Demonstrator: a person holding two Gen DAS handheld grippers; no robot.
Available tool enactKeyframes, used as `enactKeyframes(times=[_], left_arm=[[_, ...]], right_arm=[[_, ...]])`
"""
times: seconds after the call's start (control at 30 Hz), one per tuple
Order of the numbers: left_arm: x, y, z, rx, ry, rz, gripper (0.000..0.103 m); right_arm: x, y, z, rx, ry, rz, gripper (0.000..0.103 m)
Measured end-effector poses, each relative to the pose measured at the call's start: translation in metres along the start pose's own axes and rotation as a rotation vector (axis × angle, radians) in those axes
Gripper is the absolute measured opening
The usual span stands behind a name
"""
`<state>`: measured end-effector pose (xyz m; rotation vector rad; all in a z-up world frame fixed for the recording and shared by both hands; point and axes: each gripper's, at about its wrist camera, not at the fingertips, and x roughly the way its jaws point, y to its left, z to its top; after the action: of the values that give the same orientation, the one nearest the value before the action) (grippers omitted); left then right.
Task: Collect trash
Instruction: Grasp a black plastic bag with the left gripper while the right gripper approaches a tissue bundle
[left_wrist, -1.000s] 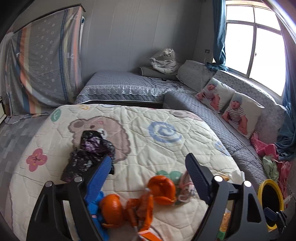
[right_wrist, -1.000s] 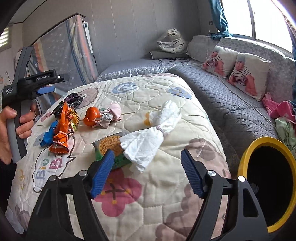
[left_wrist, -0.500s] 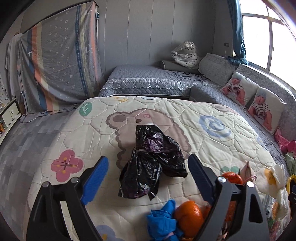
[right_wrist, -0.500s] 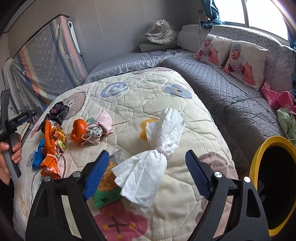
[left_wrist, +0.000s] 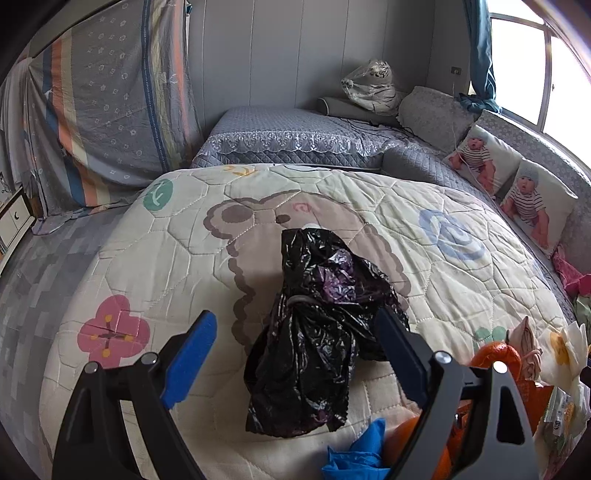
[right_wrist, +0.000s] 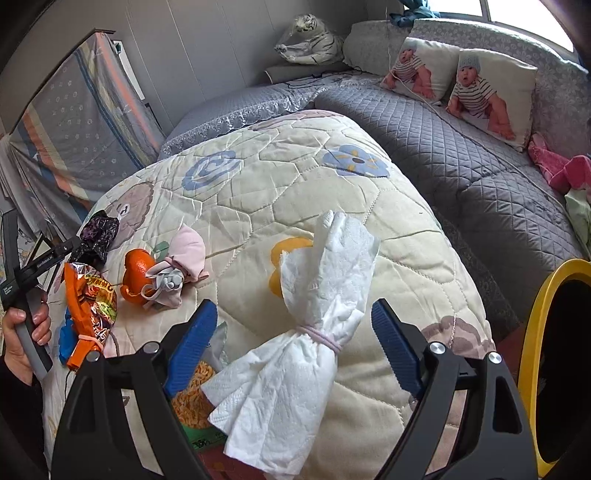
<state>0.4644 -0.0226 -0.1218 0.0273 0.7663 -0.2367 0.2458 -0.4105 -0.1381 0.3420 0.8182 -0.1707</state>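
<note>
A crumpled black plastic bag (left_wrist: 314, 332) lies on the cream patterned quilt (left_wrist: 184, 266). My left gripper (left_wrist: 295, 343) hangs open over it, blue pads either side and apart from it. In the right wrist view a white paper towel bundle (right_wrist: 306, 332) tied with a rubber band lies on the quilt (right_wrist: 369, 229). My right gripper (right_wrist: 295, 339) stands open around the bundle's tied waist without pressing it. Left of it lie an orange peel (right_wrist: 138, 271), a pink and grey cloth wad (right_wrist: 181, 267), an orange snack wrapper (right_wrist: 90, 299) and a noodle packet (right_wrist: 192, 398).
A yellow-rimmed black bin (right_wrist: 532, 362) stands at the right beside the bed. A grey quilted sofa (right_wrist: 461, 155) with baby-print cushions (right_wrist: 491, 88) runs behind. A person's hand (right_wrist: 22, 332) grips the left gripper's handle at far left. Blue plastic (left_wrist: 358, 454) lies below the black bag.
My left gripper swung left from the orange peels to the black bag and sank closer to it. My right gripper closed in on the white bundle, which now lies between its wider jaws.
</note>
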Motion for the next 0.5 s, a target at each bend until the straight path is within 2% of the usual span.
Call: enactKeyframes(times=[0.3,0.5], left_arm=[[0.023,-0.003,0.003,-0.006,0.047,-0.014,0.082],[0.037,-0.010,0.002,0.012,0.081,-0.025,0.064]], right_arm=[[0.017,0.005,0.000,-0.002,0.034,0.000,0.080],[0.024,0.004,0.000,-0.011,0.045,-0.026,0.064]])
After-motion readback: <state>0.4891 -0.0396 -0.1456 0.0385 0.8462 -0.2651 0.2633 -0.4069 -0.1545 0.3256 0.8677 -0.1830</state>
